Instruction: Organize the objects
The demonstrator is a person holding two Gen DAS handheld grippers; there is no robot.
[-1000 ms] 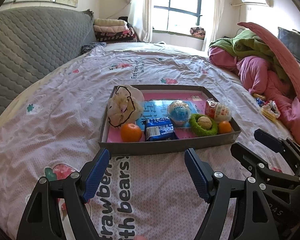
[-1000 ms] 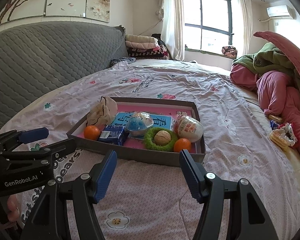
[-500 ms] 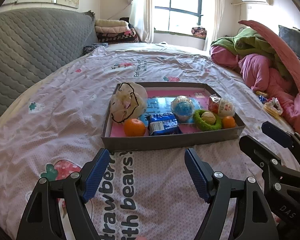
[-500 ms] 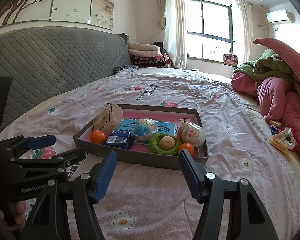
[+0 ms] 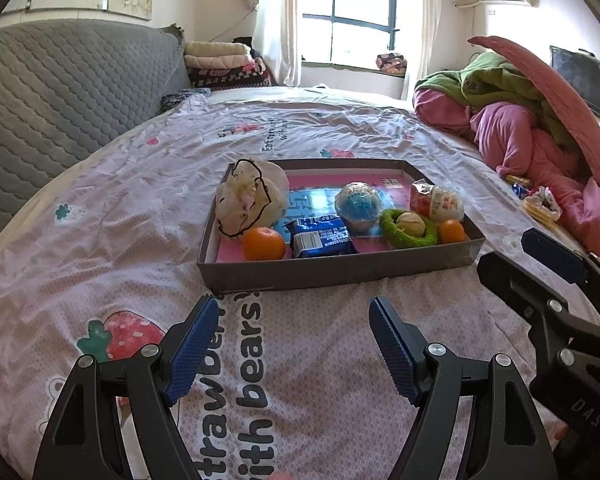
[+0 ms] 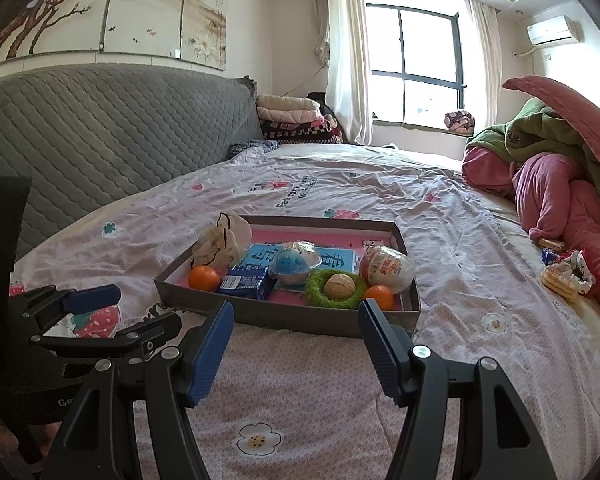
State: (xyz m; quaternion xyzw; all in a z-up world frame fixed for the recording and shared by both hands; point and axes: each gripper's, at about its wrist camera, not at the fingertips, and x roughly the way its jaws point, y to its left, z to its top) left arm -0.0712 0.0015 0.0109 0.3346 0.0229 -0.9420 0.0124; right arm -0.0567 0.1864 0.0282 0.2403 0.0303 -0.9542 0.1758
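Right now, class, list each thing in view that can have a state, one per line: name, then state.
left gripper: fingers open, nothing between them.
right gripper: fingers open, nothing between them.
grey box: lidless, flat on the bed, filled with items.
blue snack packet: sealed, lying flat.
green ring: lying flat, a walnut in its middle.
white bag: crumpled, bulging.
curtains: drawn back from the window.

Left tongs [image 5: 292, 344], right tongs [image 6: 296, 350] — jaws apart, empty.
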